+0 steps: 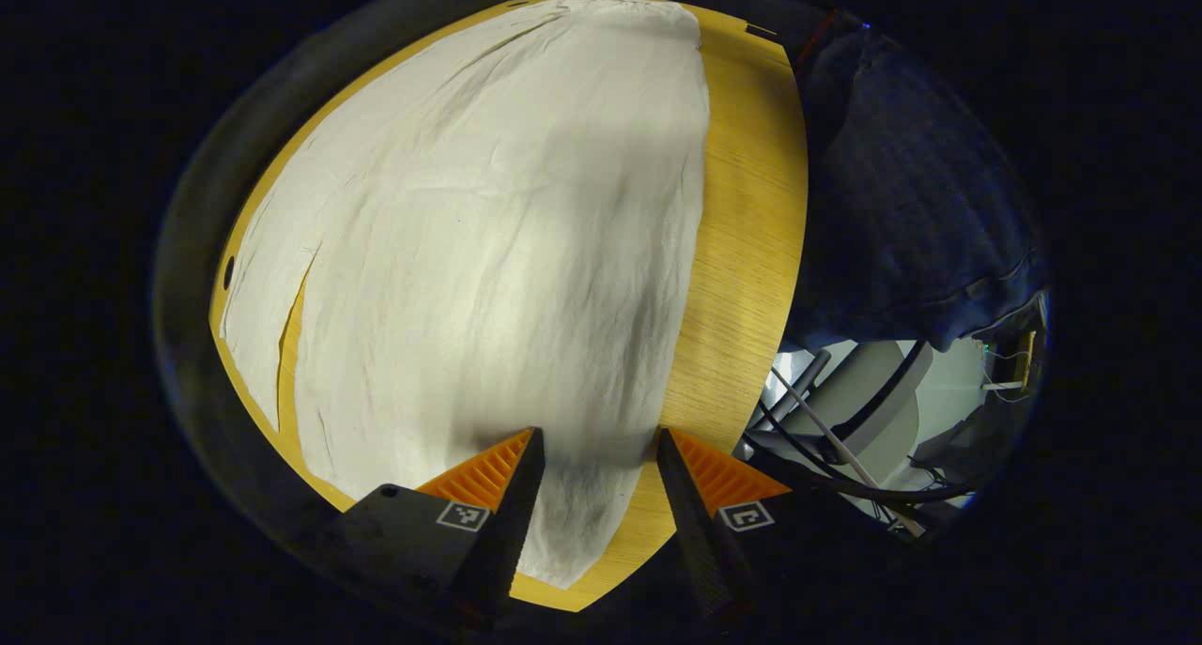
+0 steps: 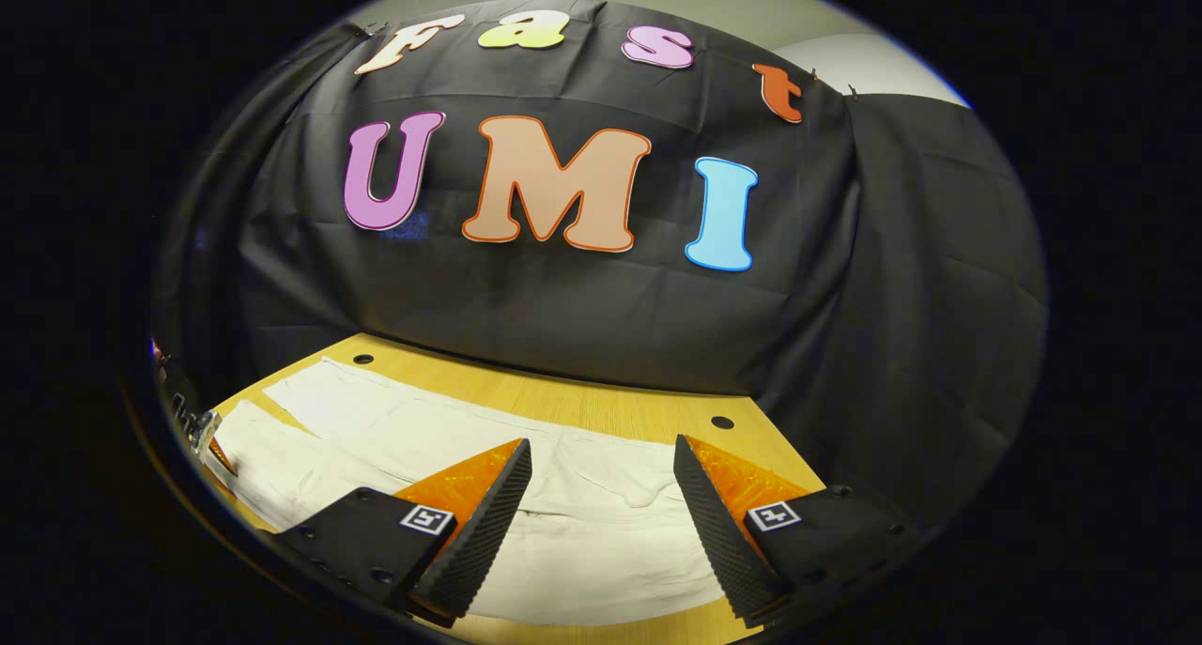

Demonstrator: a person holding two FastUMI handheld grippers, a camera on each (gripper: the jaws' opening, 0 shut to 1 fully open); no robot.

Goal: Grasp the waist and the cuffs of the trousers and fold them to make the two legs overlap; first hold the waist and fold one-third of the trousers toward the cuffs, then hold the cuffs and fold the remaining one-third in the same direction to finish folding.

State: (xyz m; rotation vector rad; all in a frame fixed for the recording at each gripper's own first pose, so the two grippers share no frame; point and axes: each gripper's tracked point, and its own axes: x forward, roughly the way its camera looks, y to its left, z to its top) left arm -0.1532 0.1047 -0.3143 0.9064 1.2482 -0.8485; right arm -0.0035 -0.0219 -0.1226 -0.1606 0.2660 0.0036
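Note:
White trousers [image 1: 488,251] lie flat on a yellow wooden table [image 1: 751,232]. In the left gripper view they stretch away from me, and a narrow slit of table shows between the two legs at the left. My left gripper [image 1: 598,434] is open above the near end of one leg, with nothing between its fingers. In the right gripper view the trousers [image 2: 601,523] run across the table, the legs reaching off to the left. My right gripper [image 2: 601,443] hovers open over their wide right end and holds nothing.
The table's [image 2: 601,406] back edge meets the black cloth wall [image 2: 563,316]. Small round holes [image 2: 722,422] mark the tabletop. Beyond the table's right edge in the left gripper view hangs dark blue fabric [image 1: 901,185], with cables and a grey base [image 1: 864,410] on the floor.

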